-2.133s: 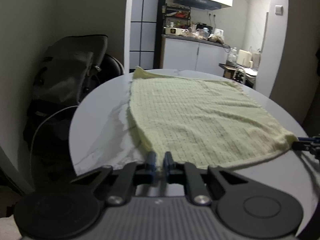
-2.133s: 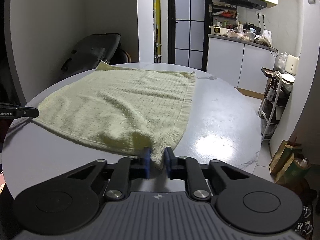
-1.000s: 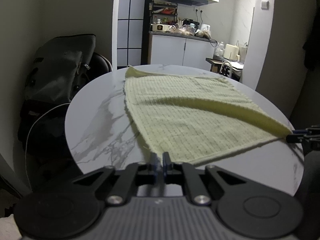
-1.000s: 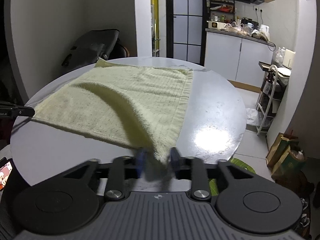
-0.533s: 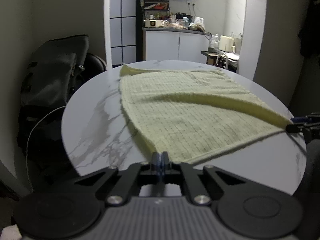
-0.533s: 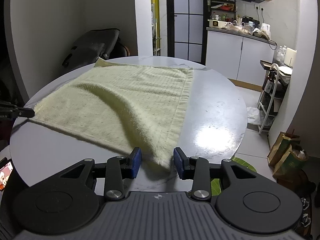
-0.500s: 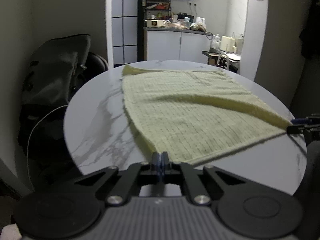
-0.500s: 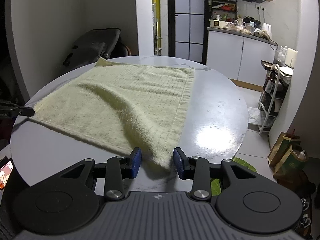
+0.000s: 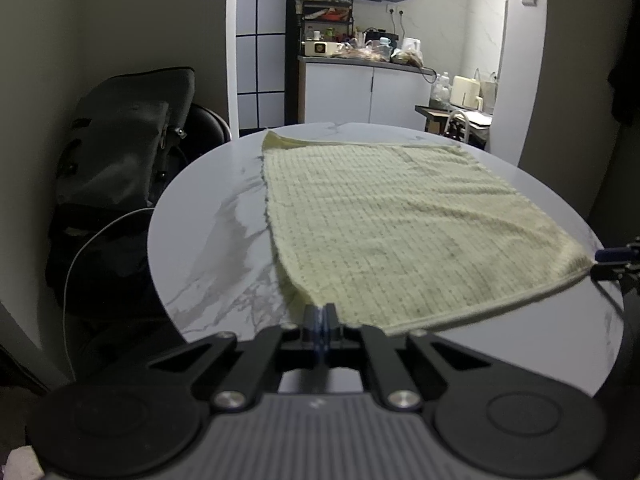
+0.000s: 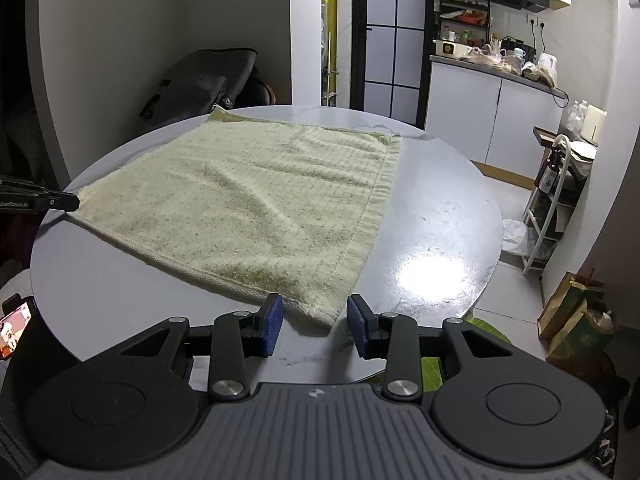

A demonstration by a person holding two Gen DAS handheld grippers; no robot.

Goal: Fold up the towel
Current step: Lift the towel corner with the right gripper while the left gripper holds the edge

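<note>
The towel [image 10: 256, 204], pale yellow terry, lies spread flat across the round marble table [image 10: 432, 216], filling the middle of both views, with its far left corner slightly turned up at the table's back edge. No fold is in it yet.

Low in the left wrist view, the left gripper [image 9: 319, 320] is pinched tight on the towel's near corner, and the cloth rises a touch off the marble just ahead of the blue pads. At the bottom centre of the right wrist view, the right gripper [image 10: 314, 322] straddles the other near corner; its jaws are closing, the corner sits between the blue pads [image 10: 272, 320], and a clear gap shows on each side, so there is no grip there yet.

This looks like light, limp cloth: it will sag between any two held points and drape rather than hold a shape. The looped pile should give the pads good friction, so slipping seems unlikely once clamped. The woven hem at the two near corners is the sensible hold, biting in past the edge so the corner does not peel out when lifted.
</note>
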